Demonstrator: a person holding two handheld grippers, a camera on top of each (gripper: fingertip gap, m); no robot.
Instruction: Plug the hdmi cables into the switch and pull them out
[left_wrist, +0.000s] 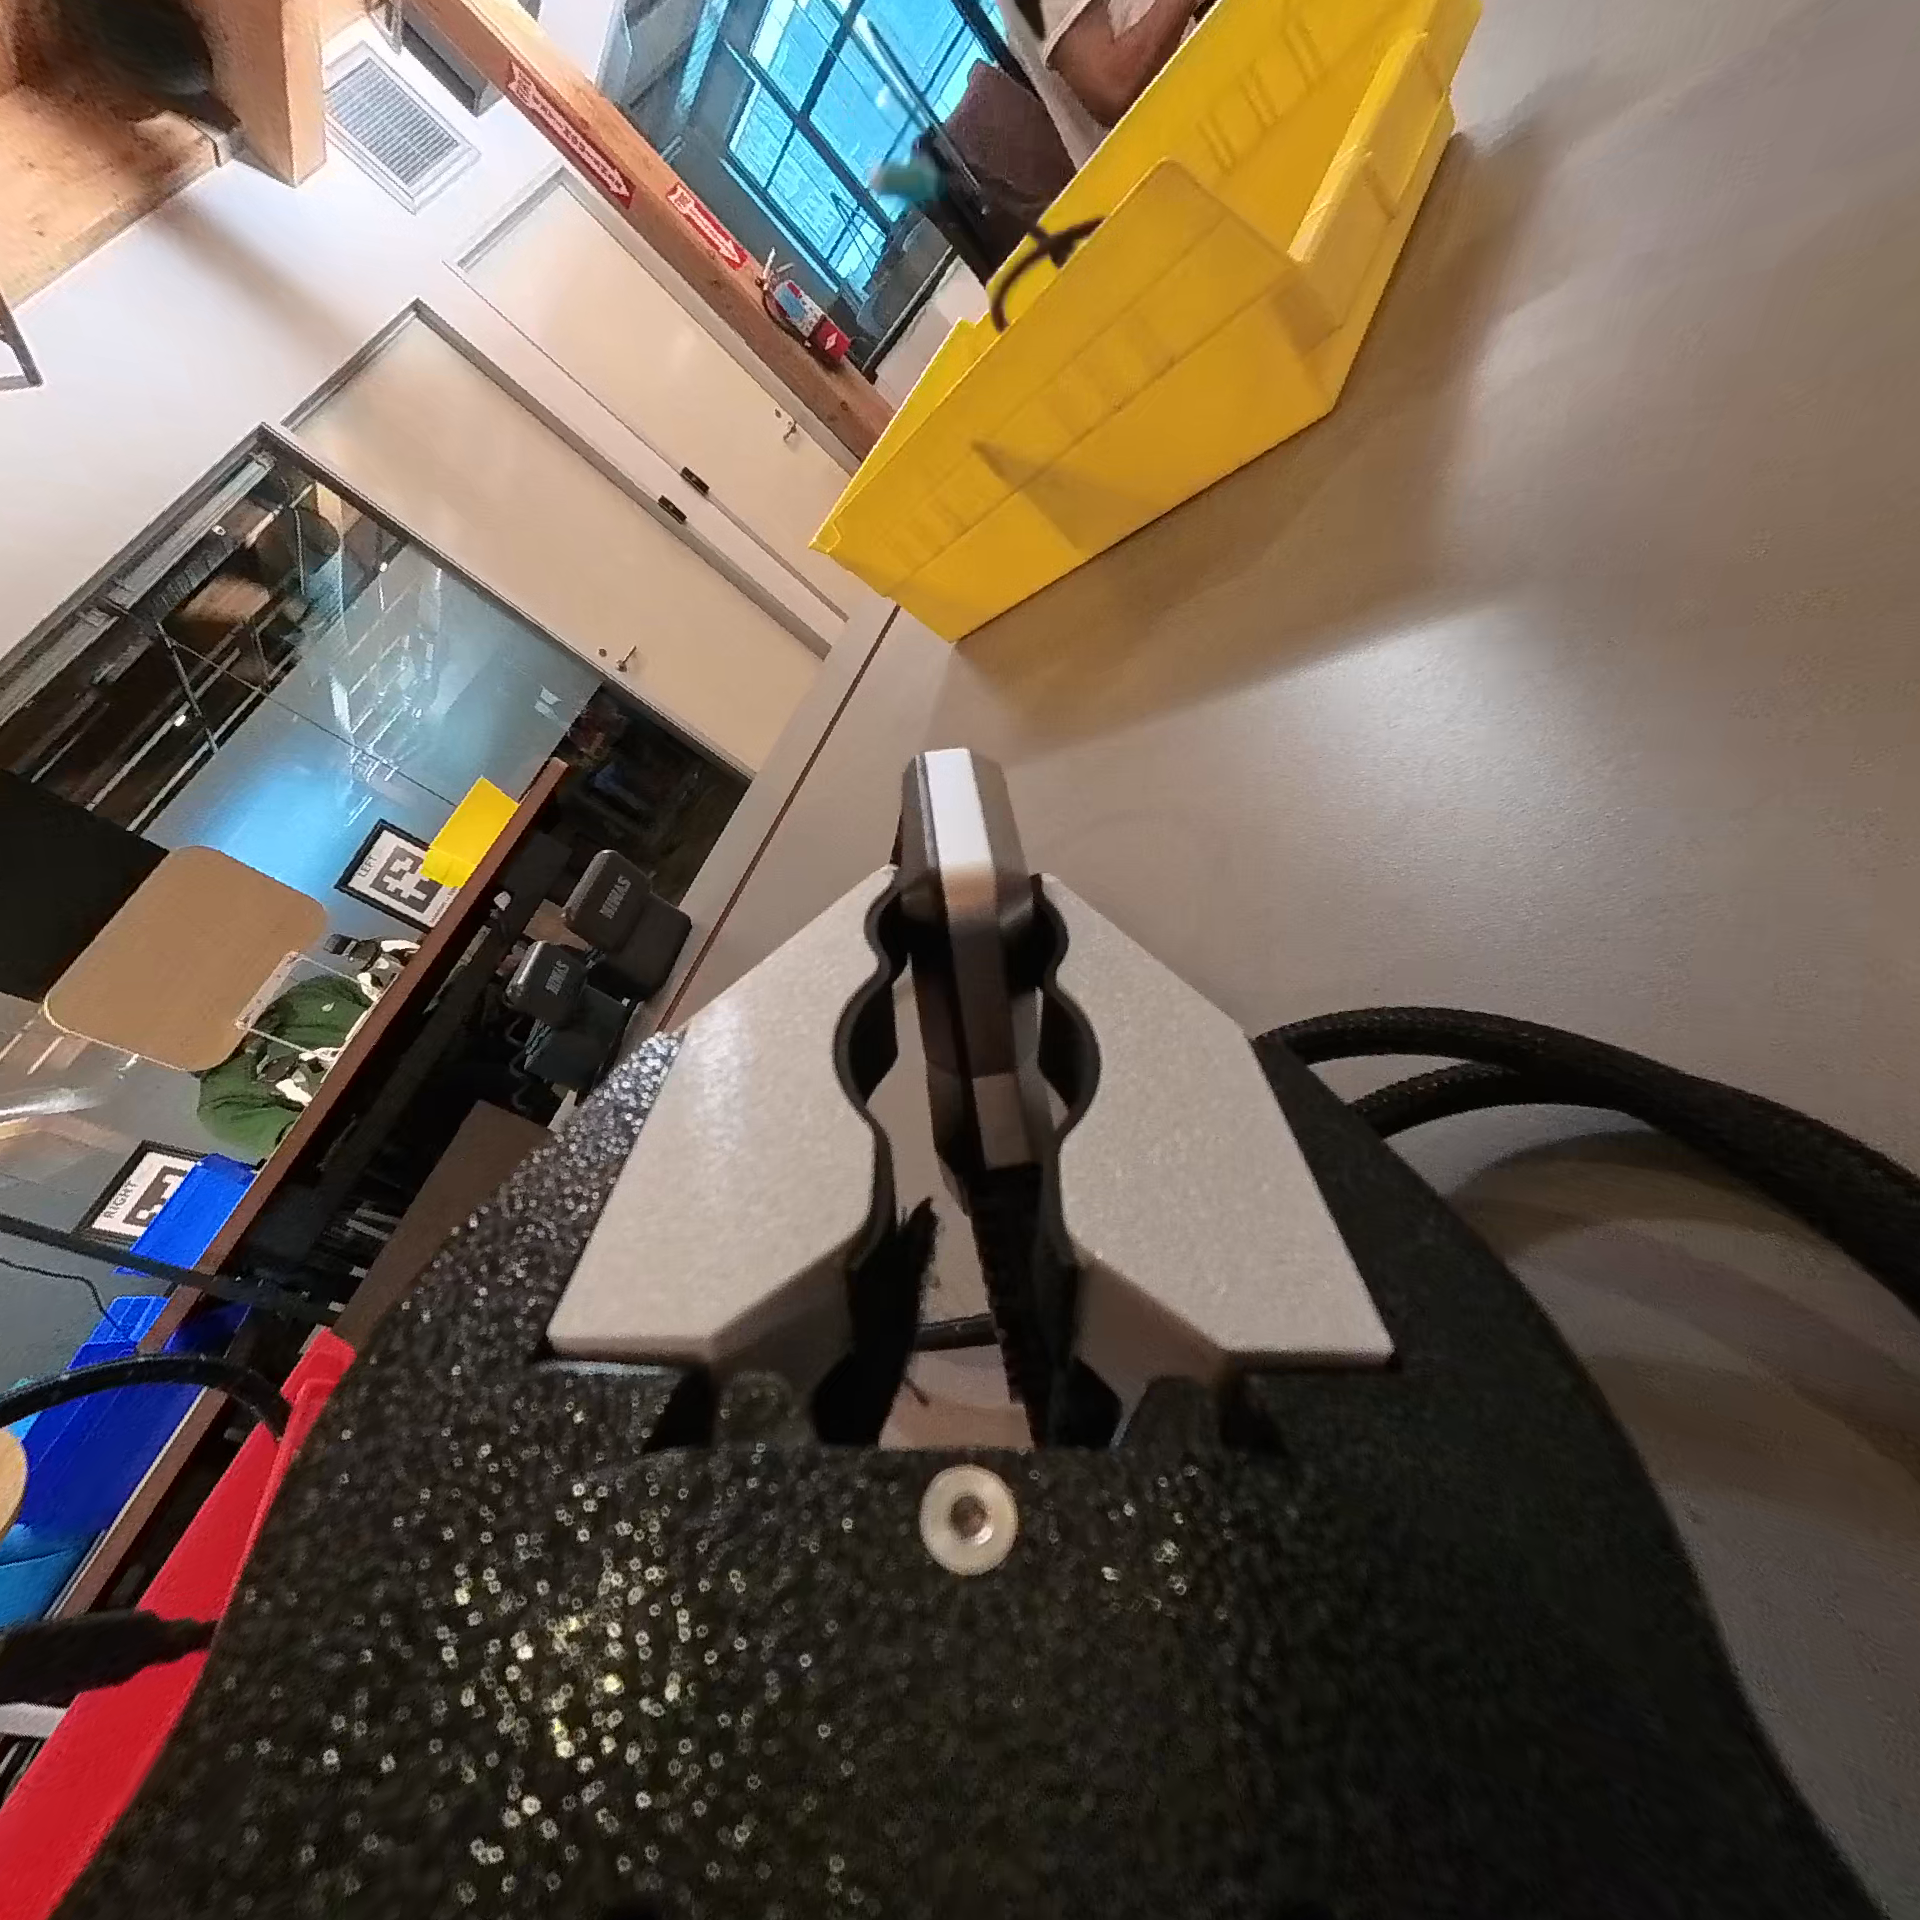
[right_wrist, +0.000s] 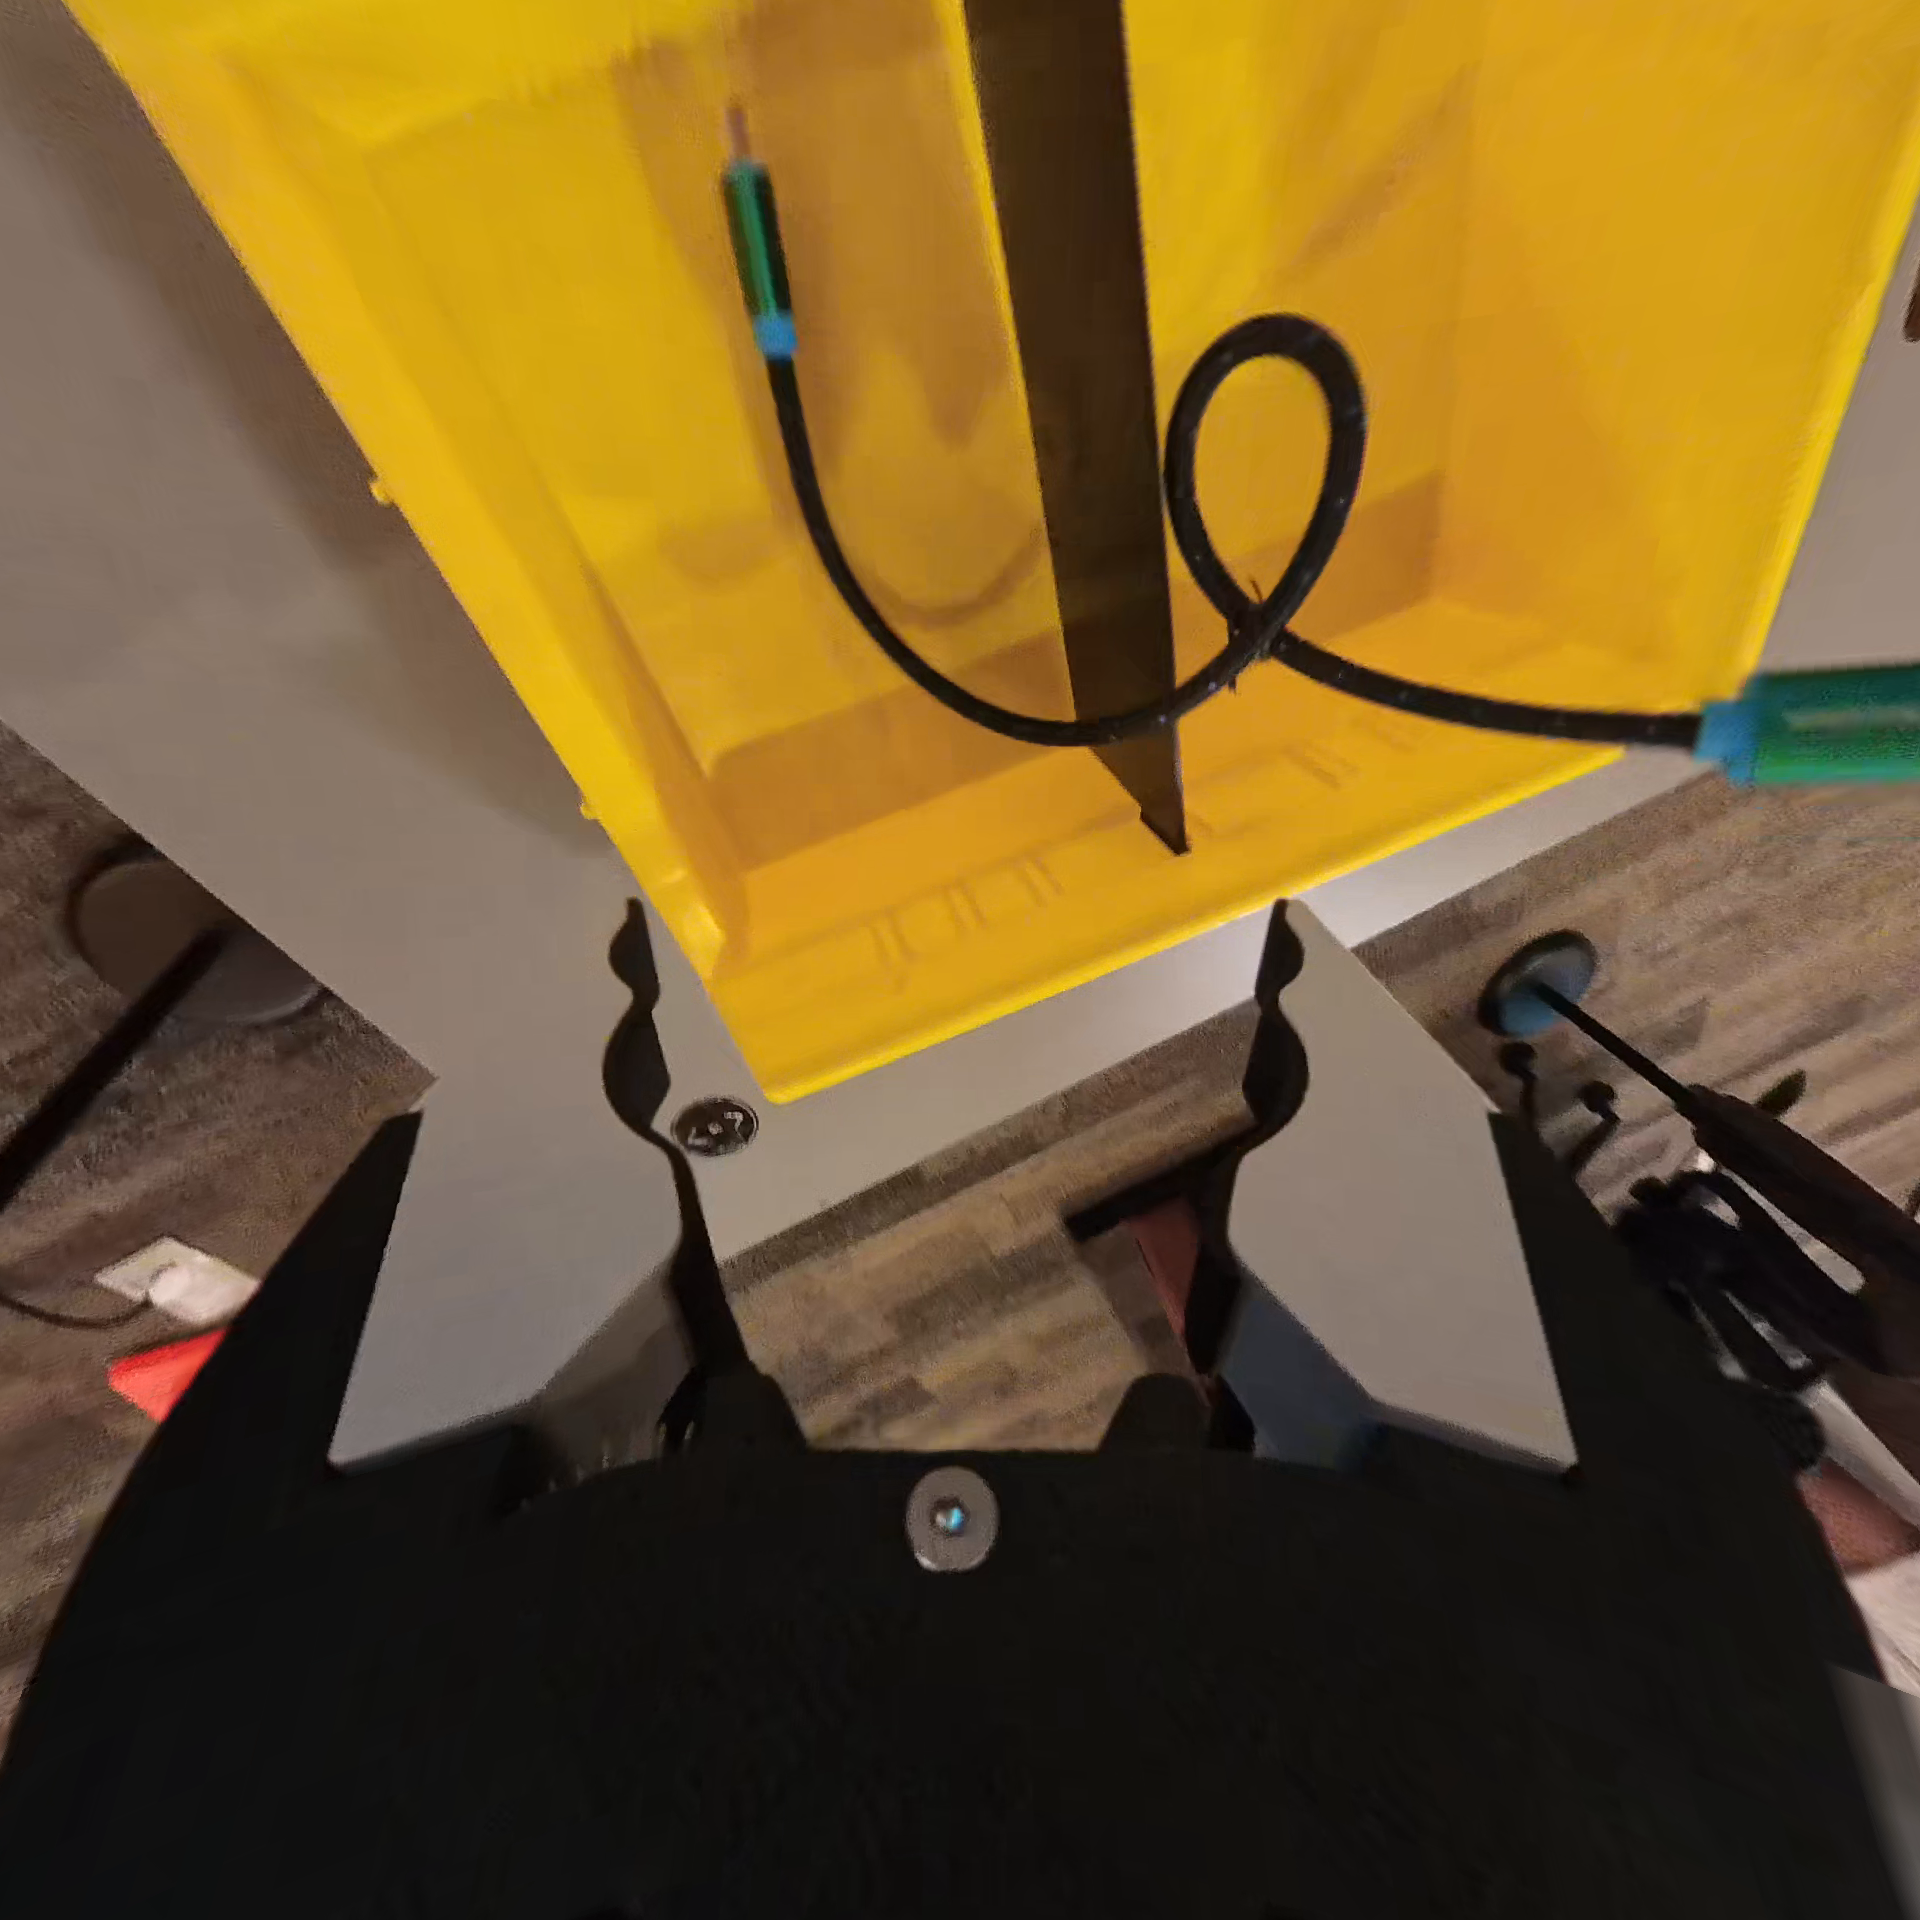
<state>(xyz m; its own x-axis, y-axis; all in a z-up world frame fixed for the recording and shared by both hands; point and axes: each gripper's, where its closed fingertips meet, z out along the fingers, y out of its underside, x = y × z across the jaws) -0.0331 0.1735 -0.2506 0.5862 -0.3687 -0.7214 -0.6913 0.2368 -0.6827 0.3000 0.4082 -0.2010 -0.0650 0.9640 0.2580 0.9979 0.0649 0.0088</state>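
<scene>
My left gripper (left_wrist: 966, 894) is shut on a flat black and silver switch (left_wrist: 961, 831), held edge-up just above the pale table (left_wrist: 1507, 779). A black braided cable (left_wrist: 1558, 1081) trails from it and loops on the table to the right. My right gripper (right_wrist: 956, 925) is open and empty, above the near end of a yellow bin (right_wrist: 468, 364). In the bin lies a black HDMI cable (right_wrist: 1226, 416), looped across a divider (right_wrist: 1081, 416). One green plug with a blue collar (right_wrist: 758, 249) is in the left compartment. The other plug (right_wrist: 1829, 727) hangs over the right rim.
In the left wrist view the yellow bin (left_wrist: 1143, 416) stands at the table's far edge with the cable (left_wrist: 1039, 260) poking out. Carpeted floor (right_wrist: 987, 1247) lies below the table corner. A red object (left_wrist: 125, 1714) and blue bins (left_wrist: 94, 1455) are at the left.
</scene>
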